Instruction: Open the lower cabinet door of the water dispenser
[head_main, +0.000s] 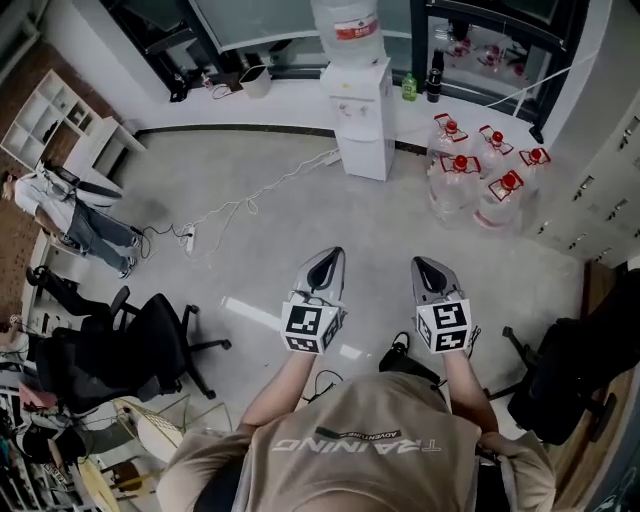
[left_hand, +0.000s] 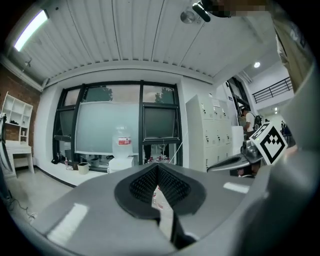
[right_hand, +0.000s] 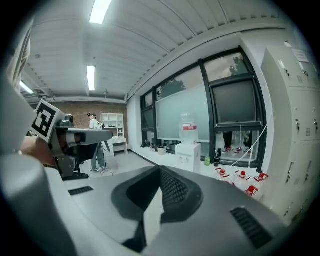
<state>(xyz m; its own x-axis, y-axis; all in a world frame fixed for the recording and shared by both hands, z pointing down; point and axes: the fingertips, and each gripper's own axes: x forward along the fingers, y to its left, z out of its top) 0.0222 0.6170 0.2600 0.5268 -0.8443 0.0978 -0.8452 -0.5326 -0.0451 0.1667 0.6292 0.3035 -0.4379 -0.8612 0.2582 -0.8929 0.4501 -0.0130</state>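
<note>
The white water dispenser (head_main: 362, 112) stands against the far window ledge with a big bottle on top. Its lower cabinet door (head_main: 365, 157) is closed. Both grippers hang in front of the person's chest, side by side, pointing towards the dispenser and well short of it over bare floor. The left gripper (head_main: 328, 258) has its jaws together with nothing between them. The right gripper (head_main: 426, 265) is likewise shut and empty. In the left gripper view the dispenser (left_hand: 122, 159) shows small beyond the left gripper (left_hand: 158, 169). The right gripper view has the dispenser (right_hand: 188, 153) past the right gripper (right_hand: 161, 172).
Several red-capped water bottles (head_main: 480, 172) stand on the floor right of the dispenser. A cable and power strip (head_main: 190, 238) lie on the floor at left. Office chairs (head_main: 140, 345) (head_main: 572, 372) flank the person. Another person (head_main: 62, 215) stands far left. Lockers (head_main: 605, 190) line the right wall.
</note>
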